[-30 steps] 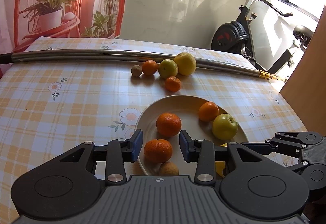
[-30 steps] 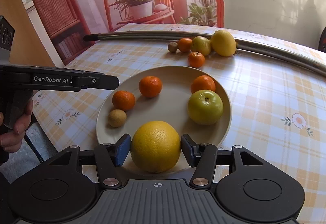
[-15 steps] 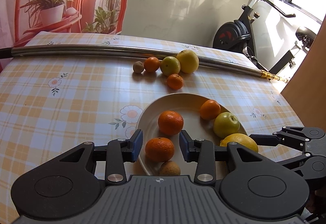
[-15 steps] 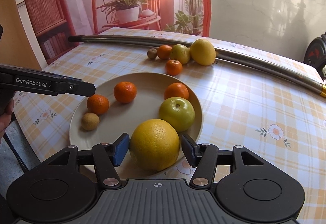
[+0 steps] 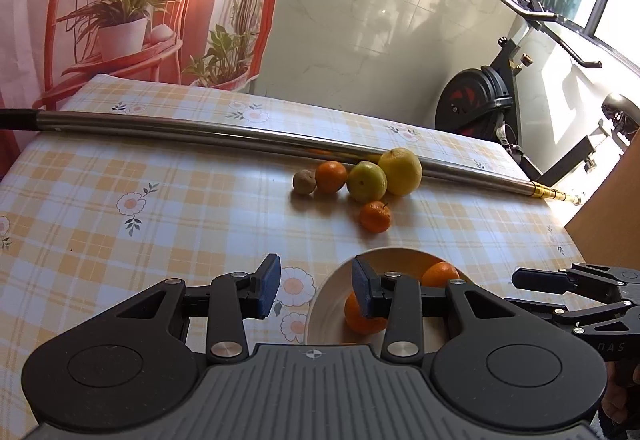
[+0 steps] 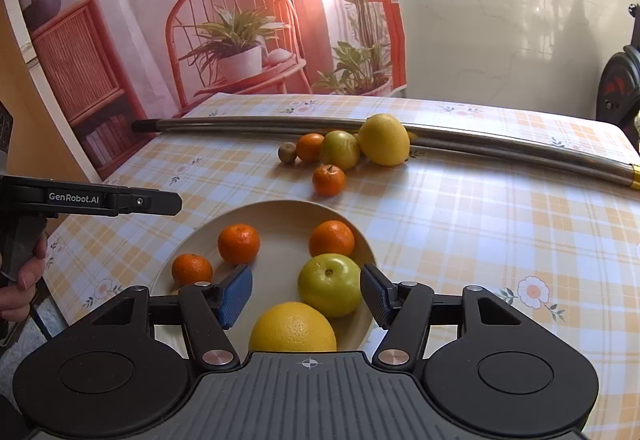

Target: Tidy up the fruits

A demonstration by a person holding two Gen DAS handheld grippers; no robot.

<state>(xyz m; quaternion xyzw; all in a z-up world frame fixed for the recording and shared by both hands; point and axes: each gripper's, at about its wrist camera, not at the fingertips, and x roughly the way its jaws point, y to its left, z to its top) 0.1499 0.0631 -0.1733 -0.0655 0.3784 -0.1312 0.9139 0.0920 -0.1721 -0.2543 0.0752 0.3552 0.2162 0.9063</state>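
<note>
The right gripper (image 6: 307,294) is held above the near edge of the plate (image 6: 280,214). Its jaws are opening, and nothing is pressed between them: the grapefruit (image 6: 294,326) lies on the plate below them, free, with the green apple (image 6: 330,284) touching it. Three mandarins (image 6: 239,243) are also seen on the plate. The left gripper (image 5: 314,290) is held over the left rim of the plate, with its jaws apart and nothing gripped.

Five more fruits are left on the cloth, far from the plate, against the metal pole (image 5: 240,132): a kiwi (image 5: 304,182), a mandarin, a green fruit, a lemon (image 5: 400,170), and one mandarin (image 5: 375,216) nearer.

Some risks can be judged. The fruits are round and the plate is shallow, so the grapefruit at the near rim could be pushed off if it is brushed. The far cluster could be scattered along the pole by a careless approach. The two grippers are close together and could be knocked.

"GenRobot.AI" can be read on the left gripper in the right view.
</note>
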